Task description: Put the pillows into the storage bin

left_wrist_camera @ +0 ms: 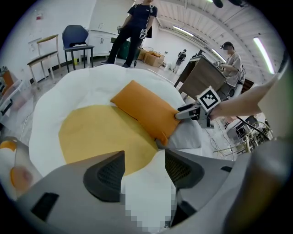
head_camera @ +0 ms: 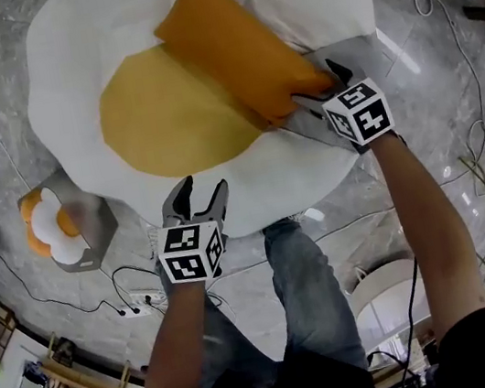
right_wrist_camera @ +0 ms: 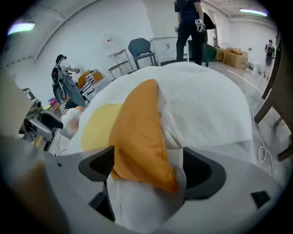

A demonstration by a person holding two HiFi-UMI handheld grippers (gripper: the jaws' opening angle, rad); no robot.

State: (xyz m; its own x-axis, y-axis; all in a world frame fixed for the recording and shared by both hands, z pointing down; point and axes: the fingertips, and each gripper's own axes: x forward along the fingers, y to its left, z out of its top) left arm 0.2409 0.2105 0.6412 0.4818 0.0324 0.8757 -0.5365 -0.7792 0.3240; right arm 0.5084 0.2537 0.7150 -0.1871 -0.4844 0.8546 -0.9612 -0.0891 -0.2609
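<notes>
I record the right gripper's [head_camera: 318, 87] fingers spread wide with the orange pillow's [head_camera: 236, 50] corner between them, and the left gripper's [head_camera: 202, 191] fingers spread over the egg-shaped pillow's [head_camera: 70, 61] white edge.

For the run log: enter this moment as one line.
left gripper open, empty, above egg pillow | right gripper open, orange pillow corner between jaws

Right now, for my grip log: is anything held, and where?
Nothing held. A corner of the orange pillow sits between open jaws of the right gripper; the left gripper is open, empty.
</notes>
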